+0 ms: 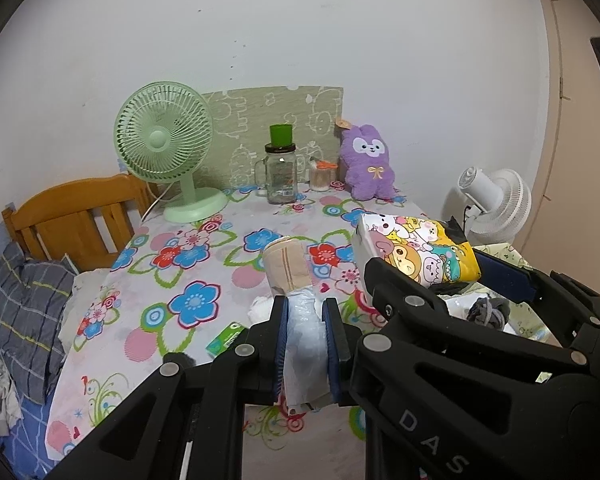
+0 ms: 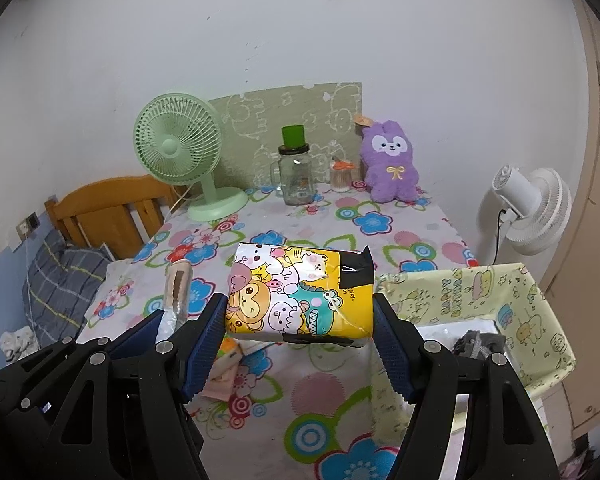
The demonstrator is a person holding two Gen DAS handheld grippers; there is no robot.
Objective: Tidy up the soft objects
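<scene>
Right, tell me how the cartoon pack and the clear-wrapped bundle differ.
The cartoon pack is a broad, blocky packet printed with bright yellow animal pictures; the clear-wrapped bundle is narrow, long and pale, beige at its far end. The pack lies crosswise in the right gripper, while the bundle points forward out of the left gripper. The pack carries black tape; the bundle shows none. Both are soft packages held off the table.

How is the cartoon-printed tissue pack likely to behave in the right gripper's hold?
The tissue pack probably squashes a little: it is soft plastic-wrapped paper. It looks light for its bulk. The glossy wrap could slip, though the right gripper spans its full width.
</scene>
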